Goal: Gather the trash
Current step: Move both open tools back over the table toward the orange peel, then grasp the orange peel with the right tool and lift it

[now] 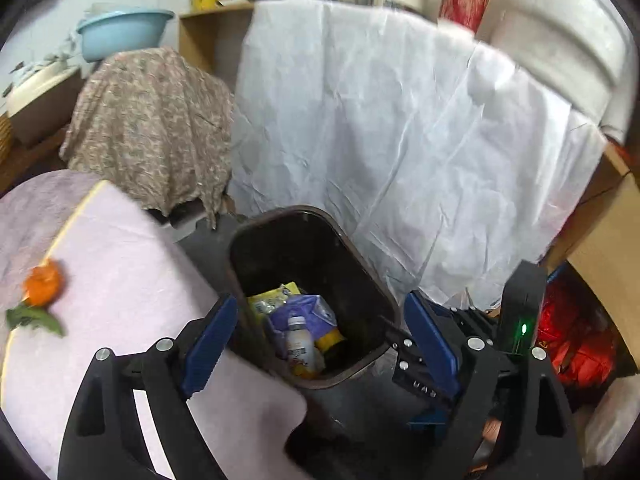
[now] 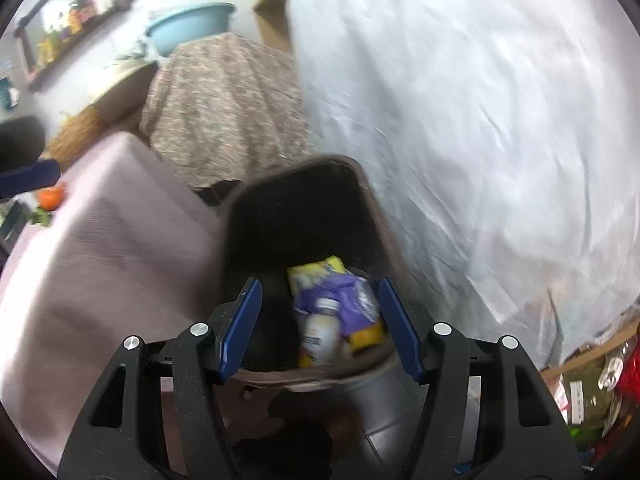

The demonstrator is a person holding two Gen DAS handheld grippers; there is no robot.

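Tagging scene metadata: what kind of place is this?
Probably a cluttered home storage or utility corner: a brown trash bin on the floor, furniture draped in a white sheet, a blue washbasin and stacked cardboard boxes.

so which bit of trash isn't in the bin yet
The orange peel with its leaf, on the pink table. The bottle and wrappers already lie inside the bin.

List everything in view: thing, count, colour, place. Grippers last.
dark plastic trash bin: 1, brown-black, on floor beside table
yellow snack wrapper: 1, yellow, inside bin
purple crumpled bag: 1, purple, inside bin
small white-capped bottle: 1, white and yellow, inside bin
orange peel with leaf: 1, orange, on table
pink cloth-covered table: 1, pink, left of bin
white sheet: 1, white, behind bin
floral cloth: 1, brownish, draped behind table
blue basin: 1, light blue, back left
left gripper: open, above bin
right gripper: open, above bin
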